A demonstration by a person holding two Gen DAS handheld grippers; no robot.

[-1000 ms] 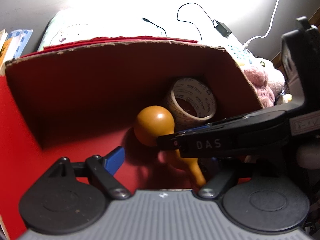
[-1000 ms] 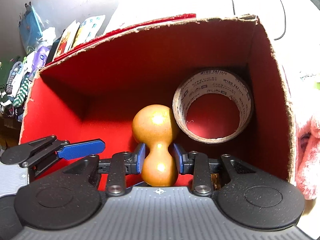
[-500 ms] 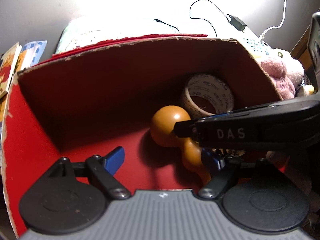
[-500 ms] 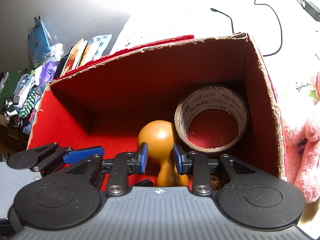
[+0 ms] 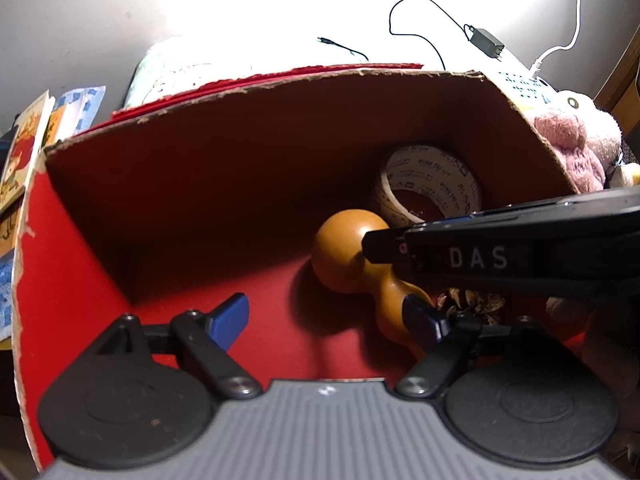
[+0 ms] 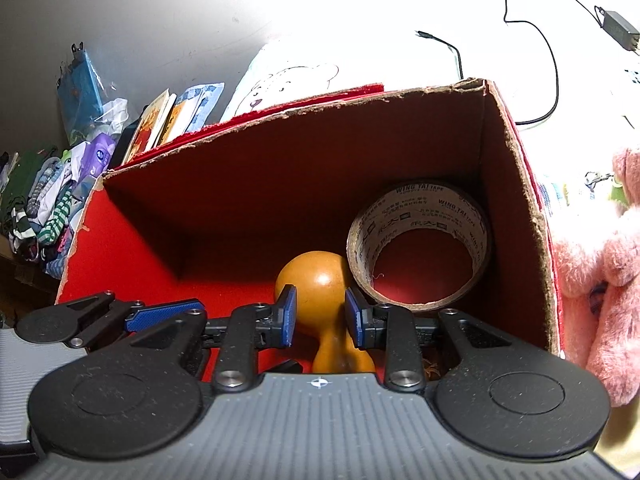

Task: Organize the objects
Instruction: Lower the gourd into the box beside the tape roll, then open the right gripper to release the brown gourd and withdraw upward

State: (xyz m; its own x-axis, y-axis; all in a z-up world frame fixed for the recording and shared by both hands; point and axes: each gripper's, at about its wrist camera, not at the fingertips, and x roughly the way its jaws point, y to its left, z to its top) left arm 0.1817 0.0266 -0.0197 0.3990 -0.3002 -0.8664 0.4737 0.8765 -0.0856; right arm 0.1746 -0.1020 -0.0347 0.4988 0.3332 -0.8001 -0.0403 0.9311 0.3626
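Wooden gourd (image 6: 318, 280) lies on the floor of the red cardboard box (image 6: 400, 152), touching the tape roll (image 6: 418, 256) w/ pinecone just beside: these look stowed; plush etc. outside prob. left. Right tongs (image 6: 320, 314) spread, straddling gourd, not pinching. Left tongs (image 5: 328, 318) spread wide, empty. Left view alone shows pinecone (image 5: 472, 300) clearly; right view, the clothes pile (image 6: 44, 208).

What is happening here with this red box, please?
A person is tidying things into the red box with two handheld tools. The right tool is open around the orange wooden gourd, which lies on the box floor beside the tape roll. The left tool is open, holding nothing.
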